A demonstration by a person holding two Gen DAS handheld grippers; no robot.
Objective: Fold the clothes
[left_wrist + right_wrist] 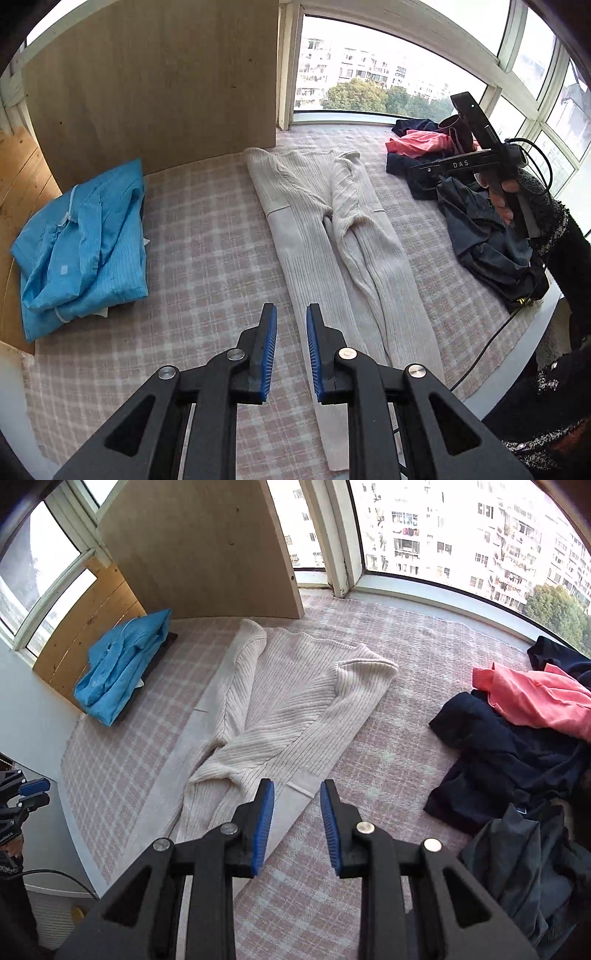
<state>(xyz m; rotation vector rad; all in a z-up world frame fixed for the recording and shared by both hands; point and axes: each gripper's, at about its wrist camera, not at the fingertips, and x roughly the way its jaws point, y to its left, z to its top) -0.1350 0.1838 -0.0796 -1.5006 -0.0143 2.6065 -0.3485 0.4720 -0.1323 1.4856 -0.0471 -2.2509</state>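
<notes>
Cream ribbed sweater (325, 221) lies folded lengthwise, centre of the left wrist view, on the pink plaid surface (207, 229). Left claw (291, 314) at bottom centre, blue pads slightly spread, nothing between them, hovering over the sweater's lower edge. Blue garment (85, 243) folded at left by the wood panel (155, 81). Right claw's body (476, 158) at upper right reads "DAS", held in a hand (504, 199), partly blocking the pile of dark clothes (491, 243) and pink garment (417, 144).

Right wrist view: sweater (291, 709) centre, sleeves folded inward. Right claw (297, 790) bottom centre, pads apart, empty, above the sweater's hem. Blue garment (122, 668) upper left; pink (539, 698) and dark clothes (491, 760) at right. Left claw (33, 794) at left edge.
</notes>
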